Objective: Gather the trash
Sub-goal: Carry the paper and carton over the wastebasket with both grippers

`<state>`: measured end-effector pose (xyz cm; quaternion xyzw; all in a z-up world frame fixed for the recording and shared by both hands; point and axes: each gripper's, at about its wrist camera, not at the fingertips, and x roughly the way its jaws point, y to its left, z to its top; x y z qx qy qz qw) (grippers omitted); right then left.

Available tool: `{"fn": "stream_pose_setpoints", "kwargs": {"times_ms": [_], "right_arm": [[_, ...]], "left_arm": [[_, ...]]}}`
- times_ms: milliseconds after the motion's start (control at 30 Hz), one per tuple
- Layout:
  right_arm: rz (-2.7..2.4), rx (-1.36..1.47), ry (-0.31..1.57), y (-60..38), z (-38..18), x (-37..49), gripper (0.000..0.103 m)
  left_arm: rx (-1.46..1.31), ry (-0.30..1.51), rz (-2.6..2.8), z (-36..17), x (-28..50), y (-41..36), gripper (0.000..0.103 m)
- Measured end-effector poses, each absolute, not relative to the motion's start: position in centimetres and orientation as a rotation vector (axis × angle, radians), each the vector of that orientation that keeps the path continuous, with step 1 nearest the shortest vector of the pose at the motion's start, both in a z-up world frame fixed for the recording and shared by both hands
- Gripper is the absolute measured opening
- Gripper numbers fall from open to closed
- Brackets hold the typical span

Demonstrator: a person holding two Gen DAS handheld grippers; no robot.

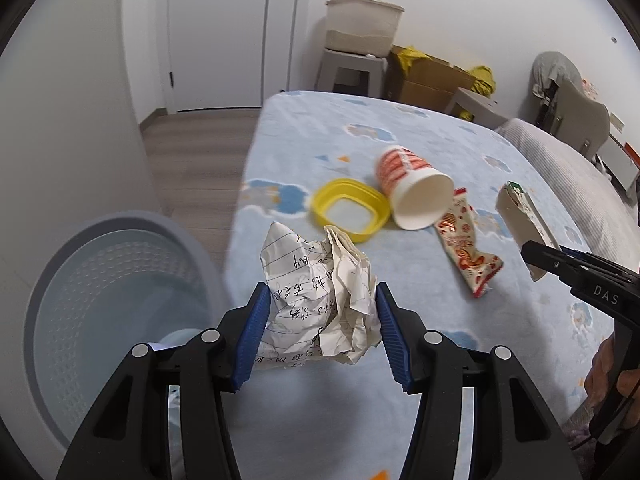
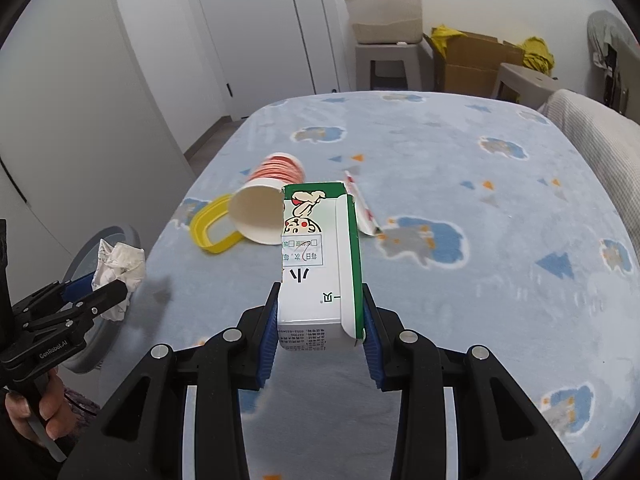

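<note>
My left gripper (image 1: 318, 300) is shut on a crumpled ball of lined paper (image 1: 320, 292), held above the bed's left edge beside the grey trash bin (image 1: 60, 320). The paper ball also shows in the right wrist view (image 2: 118, 272). My right gripper (image 2: 320, 300) is shut on a green-and-white carton box (image 2: 320, 256), lifted above the bed; the box also shows in the left wrist view (image 1: 520, 212). On the blue blanket (image 2: 460, 152) lie a tipped red-and-white paper cup (image 1: 412, 192), a yellow lid (image 1: 350, 210) and a red snack wrapper (image 1: 466, 248).
The bin (image 2: 100, 264) stands on the floor at the bed's left edge. Behind the bed are a grey stool with a beige tub (image 1: 360, 28), cardboard boxes (image 1: 432, 76) and a chair (image 1: 576, 108). A white door (image 1: 224, 32) is at the back.
</note>
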<state>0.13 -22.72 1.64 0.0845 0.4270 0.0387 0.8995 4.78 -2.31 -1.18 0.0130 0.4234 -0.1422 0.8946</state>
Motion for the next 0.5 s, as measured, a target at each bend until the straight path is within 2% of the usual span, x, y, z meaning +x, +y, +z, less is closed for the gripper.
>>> {"fn": "stream_pose_setpoints", "kwargs": {"times_ms": [500], "right_arm": [[0.248, 0.071, 0.864, -12.4, 3.3, 2.1, 0.036]], "left_arm": [[-0.061, 0.814, -0.075, 0.1, 3.9, 8.1, 0.052]]}}
